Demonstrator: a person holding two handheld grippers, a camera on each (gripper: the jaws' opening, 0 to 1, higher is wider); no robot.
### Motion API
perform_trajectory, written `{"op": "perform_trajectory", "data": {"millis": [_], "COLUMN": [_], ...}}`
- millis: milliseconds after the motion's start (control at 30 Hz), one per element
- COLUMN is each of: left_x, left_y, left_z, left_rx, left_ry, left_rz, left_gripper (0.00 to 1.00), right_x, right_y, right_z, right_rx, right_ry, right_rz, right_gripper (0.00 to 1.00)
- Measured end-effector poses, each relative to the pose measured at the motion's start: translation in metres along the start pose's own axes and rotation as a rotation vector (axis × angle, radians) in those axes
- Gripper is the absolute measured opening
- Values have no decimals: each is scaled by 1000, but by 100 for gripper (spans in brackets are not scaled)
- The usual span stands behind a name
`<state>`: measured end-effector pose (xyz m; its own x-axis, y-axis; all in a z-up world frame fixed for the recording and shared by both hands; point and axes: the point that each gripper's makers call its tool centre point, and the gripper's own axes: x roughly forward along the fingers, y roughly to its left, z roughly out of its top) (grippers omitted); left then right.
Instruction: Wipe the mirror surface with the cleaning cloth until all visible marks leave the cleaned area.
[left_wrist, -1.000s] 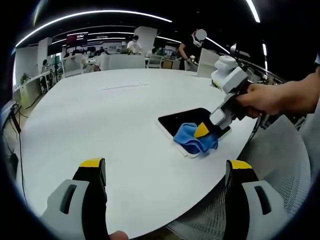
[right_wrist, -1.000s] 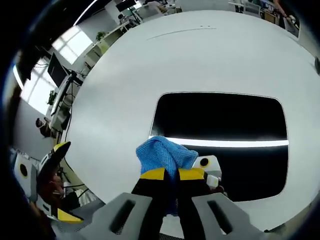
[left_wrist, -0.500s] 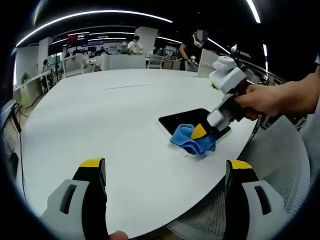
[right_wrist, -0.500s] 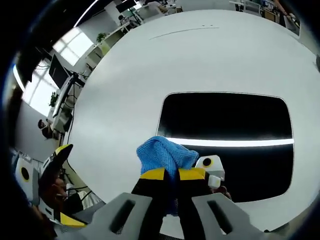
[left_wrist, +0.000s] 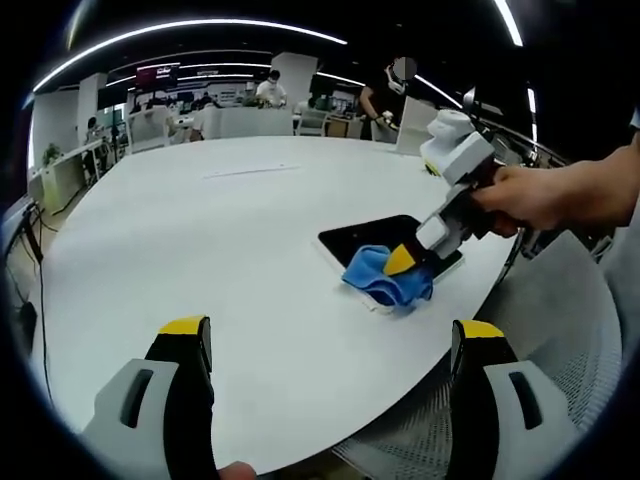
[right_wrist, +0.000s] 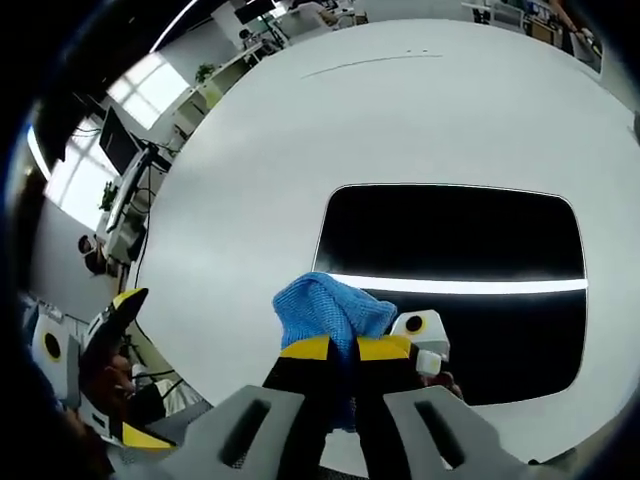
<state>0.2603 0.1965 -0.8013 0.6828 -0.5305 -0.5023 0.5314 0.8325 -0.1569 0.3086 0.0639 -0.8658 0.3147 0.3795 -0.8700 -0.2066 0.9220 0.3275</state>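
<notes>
In the right gripper view, the right gripper (right_wrist: 335, 348) rises from the bottom centre with its yellow-tipped jaws pinched tight on a blue cleaning cloth (right_wrist: 328, 307). The cloth bunches up just above the jaw tips and rests at the lower left edge of the mirror (right_wrist: 450, 240), a dark rounded rectangle lying flat on the white desk (right_wrist: 250, 170) and reflecting a bright ceiling strip.

In the left gripper view, the left gripper (left_wrist: 325, 345) sits at the bottom of the frame, its jaws spread wide with nothing between them, well apart from the mirror (left_wrist: 370, 236) at centre right. There a person's hand (left_wrist: 535, 197) holds the right gripper (left_wrist: 400, 261), pressing the cloth (left_wrist: 385, 280) onto the mirror's near end, close to the desk's (left_wrist: 200, 240) edge.
</notes>
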Motion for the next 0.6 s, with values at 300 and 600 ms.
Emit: {"op": "perform_trajectory", "data": {"millis": [300,600], "left_x": [0,2], "left_y": [2,4], "left_z": [0,1], "left_rx": [0,2], "left_ry": [5,9], "left_rz": [1,-2], "left_gripper": [99,99], "right_x": [3,9], "right_y": [-4,-8], "right_z": [11,25], "right_rx": [-7,-37], "right_ry": [-13,-19], "right_rz": [-8,-16], "right_gripper": [2,2]}}
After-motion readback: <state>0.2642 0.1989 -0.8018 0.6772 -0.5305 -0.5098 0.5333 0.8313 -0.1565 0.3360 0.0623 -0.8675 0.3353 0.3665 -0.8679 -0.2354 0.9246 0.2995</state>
